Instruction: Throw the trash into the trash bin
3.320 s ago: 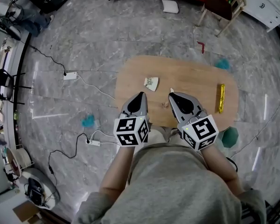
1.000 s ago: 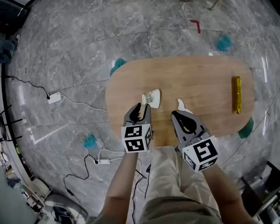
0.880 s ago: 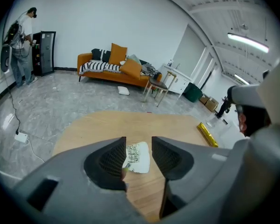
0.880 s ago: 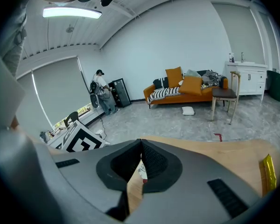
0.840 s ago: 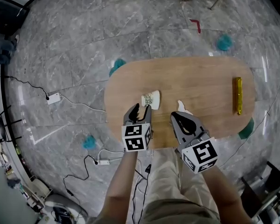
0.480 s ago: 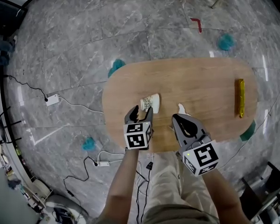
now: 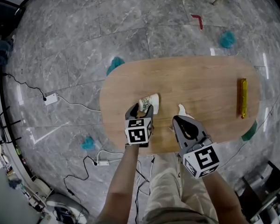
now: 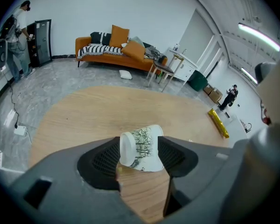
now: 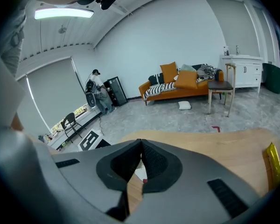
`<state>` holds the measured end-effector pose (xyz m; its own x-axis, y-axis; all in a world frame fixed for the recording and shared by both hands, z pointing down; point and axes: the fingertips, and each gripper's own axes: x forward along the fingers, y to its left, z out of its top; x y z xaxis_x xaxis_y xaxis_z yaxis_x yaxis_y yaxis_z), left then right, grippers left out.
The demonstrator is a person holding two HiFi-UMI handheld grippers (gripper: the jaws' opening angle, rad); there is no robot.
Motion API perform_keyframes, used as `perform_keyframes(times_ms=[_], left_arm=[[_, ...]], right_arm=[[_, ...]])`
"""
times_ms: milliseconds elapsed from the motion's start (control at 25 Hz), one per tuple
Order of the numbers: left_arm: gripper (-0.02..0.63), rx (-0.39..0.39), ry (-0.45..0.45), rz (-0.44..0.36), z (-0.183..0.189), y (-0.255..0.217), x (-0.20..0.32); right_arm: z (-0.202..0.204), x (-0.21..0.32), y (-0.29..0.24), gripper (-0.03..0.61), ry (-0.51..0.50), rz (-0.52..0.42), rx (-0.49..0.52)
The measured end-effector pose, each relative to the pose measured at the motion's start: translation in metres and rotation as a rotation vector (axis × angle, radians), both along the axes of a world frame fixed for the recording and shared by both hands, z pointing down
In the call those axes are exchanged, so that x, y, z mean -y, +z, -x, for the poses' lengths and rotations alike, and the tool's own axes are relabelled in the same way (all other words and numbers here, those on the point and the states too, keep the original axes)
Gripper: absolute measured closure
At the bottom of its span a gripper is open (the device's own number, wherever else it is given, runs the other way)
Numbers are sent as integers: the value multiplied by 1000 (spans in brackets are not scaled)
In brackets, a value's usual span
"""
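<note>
A white paper cup (image 7: 150, 100) with a green print lies on its side on the oval wooden table (image 7: 200, 78). My left gripper (image 7: 140, 109) is low over it. Its jaws have just been opening and now stand open, with the cup (image 8: 140, 148) between the pads. My right gripper (image 7: 177, 120) hovers at the table's near edge, shut with nothing in it (image 9: 141, 143). A crumpled white scrap (image 7: 183, 110) lies just beyond its tips. A yellow wrapper (image 7: 243, 97) lies at the table's right end.
A dark green container (image 7: 248, 130) peeks out from under the table's right edge. Teal lumps (image 7: 227, 38) (image 7: 115, 63) (image 7: 87, 143) lie on the marble floor. Cables and a power strip (image 7: 50, 98) run to the left. An orange sofa (image 8: 116, 48) stands far off.
My left gripper has dropped toward the table and its jaws have spread around the cup. The right gripper has barely shifted.
</note>
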<state>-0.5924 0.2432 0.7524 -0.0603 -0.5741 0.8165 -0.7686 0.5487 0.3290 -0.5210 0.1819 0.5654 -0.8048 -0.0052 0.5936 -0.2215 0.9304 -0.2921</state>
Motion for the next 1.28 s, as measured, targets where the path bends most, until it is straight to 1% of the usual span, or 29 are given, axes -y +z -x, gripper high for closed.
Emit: perform_keyframes(times_ms=[280,320,360,400,560,840,1000,1280], left_arm=[[373,-15,-12,43,-1,14,-4],[394,-14,-14,51,-1,16,-6],[432,-12,-14,55,-1,17,-7],[439,-13,-14,56,-1,17,-7],[459,-20,-13,38,1,14,-6],[466,-29,-6,7,-1,0,-2],[468,-34,-8,-13,-4,-14,-1],[469,-20,-13,-47,-13,-44,0]], right_arm=[[0,-1,3,569,5,6,1],[0,-2,3,569,5,6,2],[0,-2,3,569,4,6,1],[0,-3,3,569,4,6,1],[1,-4,2,569,3,5,4],[4,-6,-5,569,-7,3,16],[5,-8,-13,569,-10,-3,21],[-1,-10,-31,569,-14,-16,45]])
